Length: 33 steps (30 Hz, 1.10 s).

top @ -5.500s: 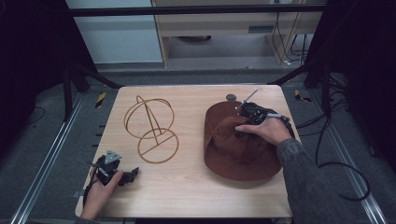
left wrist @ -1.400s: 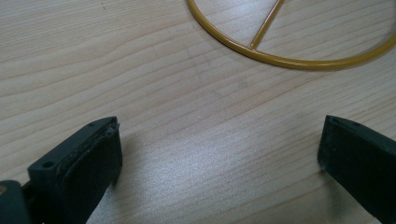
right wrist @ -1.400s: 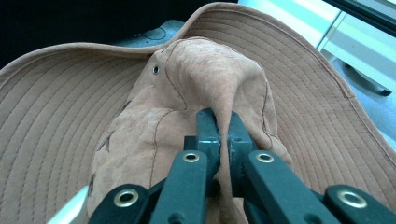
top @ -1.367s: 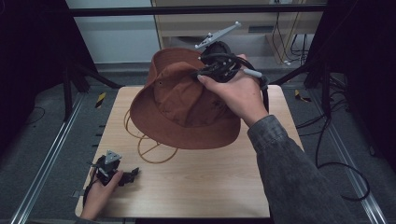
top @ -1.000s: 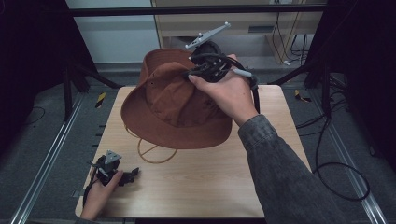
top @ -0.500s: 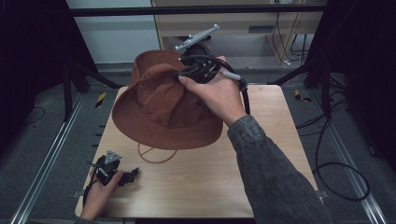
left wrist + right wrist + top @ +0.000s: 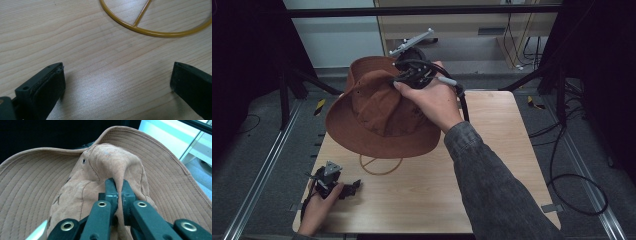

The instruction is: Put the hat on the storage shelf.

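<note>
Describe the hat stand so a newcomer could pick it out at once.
Start at the wooden table. Under the brown hat held up by the right gripper, a thin gold wire stand rests on the wood. Its round ring base peeks out, the sole metal hoop there.

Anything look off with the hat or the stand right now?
The hat hangs tilted above the wire stand, brim dipping left. The right gripper pinches only a fold of the crown, puckering it. No visible damage; the left gripper rests open on the table.

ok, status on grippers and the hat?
Right gripper pinching brown suede wide-brim hat crown, held above gold wire stand. Left gripper open, resting on table. Nothing in the way.
</note>
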{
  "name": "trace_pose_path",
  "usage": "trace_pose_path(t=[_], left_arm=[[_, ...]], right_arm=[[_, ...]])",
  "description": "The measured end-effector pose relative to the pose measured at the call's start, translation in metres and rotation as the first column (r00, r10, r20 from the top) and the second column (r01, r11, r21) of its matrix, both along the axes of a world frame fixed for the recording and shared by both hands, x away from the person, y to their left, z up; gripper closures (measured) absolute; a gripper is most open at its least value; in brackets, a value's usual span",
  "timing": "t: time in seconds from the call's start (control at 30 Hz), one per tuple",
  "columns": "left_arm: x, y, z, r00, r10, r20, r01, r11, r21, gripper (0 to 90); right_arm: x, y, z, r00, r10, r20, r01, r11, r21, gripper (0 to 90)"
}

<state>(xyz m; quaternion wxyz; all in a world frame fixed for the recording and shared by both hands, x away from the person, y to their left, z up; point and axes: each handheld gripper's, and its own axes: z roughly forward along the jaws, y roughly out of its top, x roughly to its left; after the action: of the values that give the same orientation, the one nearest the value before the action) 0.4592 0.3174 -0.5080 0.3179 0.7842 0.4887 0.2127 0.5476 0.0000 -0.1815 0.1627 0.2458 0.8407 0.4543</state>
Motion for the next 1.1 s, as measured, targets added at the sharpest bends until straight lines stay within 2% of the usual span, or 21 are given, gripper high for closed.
trace_pose_path(t=[0.4,1.1], left_arm=[[0.000,0.000,0.000,1.0000,0.001,0.000,-0.001,1.0000,-0.001,0.0],[0.000,0.000,0.000,1.0000,-0.001,-0.002,0.001,1.0000,-0.001,0.0]], right_arm=[[0.005,0.010,-0.001,1.0000,0.005,0.000,-0.005,1.0000,0.002,88.0],[0.007,0.046,-0.001,0.9984,0.056,0.007,-0.056,0.9984,0.011,88.1]])
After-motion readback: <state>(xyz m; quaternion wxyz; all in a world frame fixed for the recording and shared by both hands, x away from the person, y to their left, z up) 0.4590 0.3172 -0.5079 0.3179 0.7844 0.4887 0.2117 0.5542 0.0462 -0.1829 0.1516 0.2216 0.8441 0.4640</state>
